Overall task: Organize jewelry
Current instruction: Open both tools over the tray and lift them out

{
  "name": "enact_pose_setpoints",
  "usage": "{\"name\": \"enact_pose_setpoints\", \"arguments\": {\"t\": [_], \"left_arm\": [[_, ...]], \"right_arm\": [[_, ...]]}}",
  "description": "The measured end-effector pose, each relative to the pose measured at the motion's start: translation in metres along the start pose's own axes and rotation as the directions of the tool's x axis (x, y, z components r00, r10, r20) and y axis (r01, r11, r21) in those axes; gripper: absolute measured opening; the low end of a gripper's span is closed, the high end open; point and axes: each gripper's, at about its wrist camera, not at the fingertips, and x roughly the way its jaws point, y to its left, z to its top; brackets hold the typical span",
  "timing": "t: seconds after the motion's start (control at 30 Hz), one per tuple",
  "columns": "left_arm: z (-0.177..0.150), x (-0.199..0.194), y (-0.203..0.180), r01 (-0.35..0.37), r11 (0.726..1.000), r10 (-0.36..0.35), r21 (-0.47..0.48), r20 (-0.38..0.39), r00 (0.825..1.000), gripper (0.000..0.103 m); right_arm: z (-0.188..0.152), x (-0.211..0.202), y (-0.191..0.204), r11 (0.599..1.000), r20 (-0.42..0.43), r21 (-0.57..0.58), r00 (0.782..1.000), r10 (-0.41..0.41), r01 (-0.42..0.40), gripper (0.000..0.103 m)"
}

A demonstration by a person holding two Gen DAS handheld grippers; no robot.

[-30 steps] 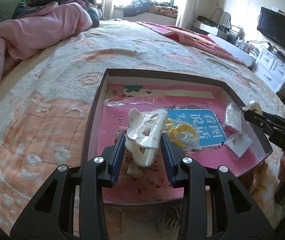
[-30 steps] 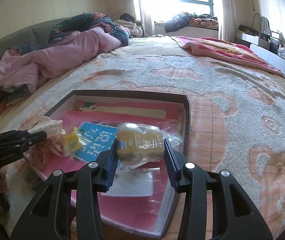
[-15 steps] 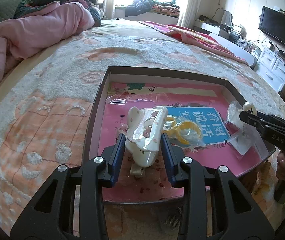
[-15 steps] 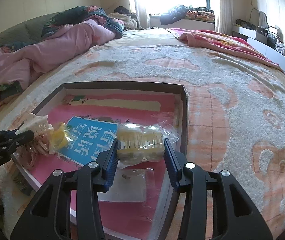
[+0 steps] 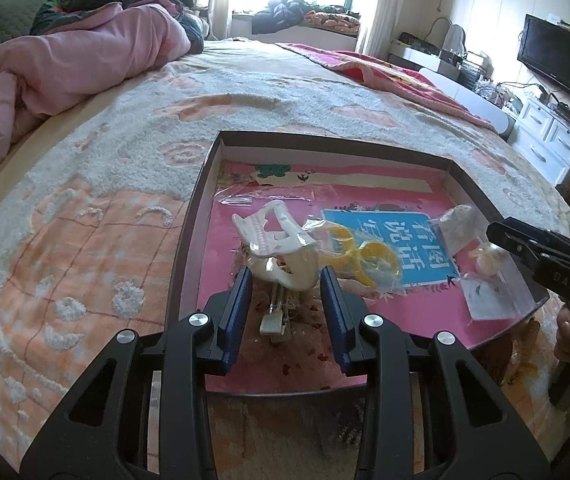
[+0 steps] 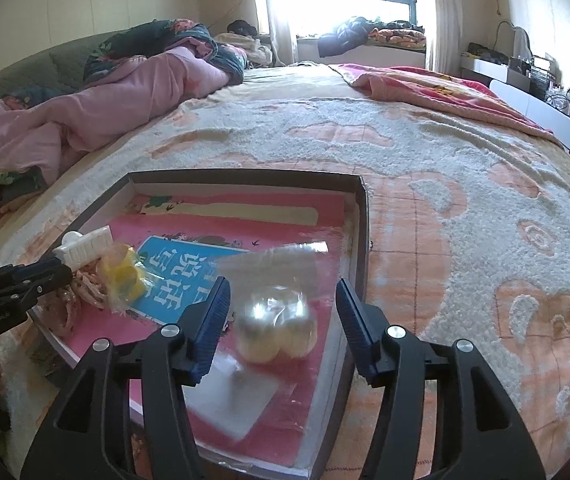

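Both tongs have just let go. The left tongs (image 5: 286, 285) stand spread around the white hair clip (image 5: 281, 246); the right tongs (image 6: 283, 312) gape over the bagged beads (image 6: 275, 330). Both pieces now lie in the tray (image 5: 195, 216), apparently delivered.

A lived-in home bedroom: a wide bed (image 6: 365, 152) under a fuzzy peach blanket (image 5: 85, 208), a rumpled pink quilt (image 5: 65, 64) at its head, clothes heaped on the window ledge (image 6: 365, 36), a wall television (image 5: 557, 58) above white drawers (image 5: 545, 144)
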Motion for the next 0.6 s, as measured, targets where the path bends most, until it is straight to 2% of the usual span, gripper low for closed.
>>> {"name": "enact_pose_setpoints", "arguments": {"t": [0.17, 0.23, 0.33, 0.6], "left_arm": [[-0.001, -0.005, -0.001, -0.003, 1.000, 0.003, 0.000, 0.010, 1.000, 0.027], [-0.002, -0.007, -0.002, -0.002, 1.000, 0.002, -0.004, 0.015, 1.000, 0.027], [-0.003, -0.012, -0.003, -0.004, 1.000, 0.004, -0.008, 0.023, 1.000, 0.029], [-0.004, -0.029, -0.009, 0.002, 1.000, -0.001, -0.018, 0.055, 0.998, 0.049]], "right_arm": [[-0.003, -0.010, 0.000, 1.000, 0.019, -0.003, 1.000, -0.004, 0.004, 0.060], [-0.005, -0.014, 0.001, 1.000, 0.029, -0.003, 1.000, -0.012, 0.012, 0.068], [-0.009, -0.021, 0.000, 1.000, 0.035, 0.006, 0.999, -0.011, 0.011, 0.071], [-0.017, -0.041, -0.001, 0.999, 0.069, 0.001, 0.997, -0.041, 0.041, 0.080]]}}
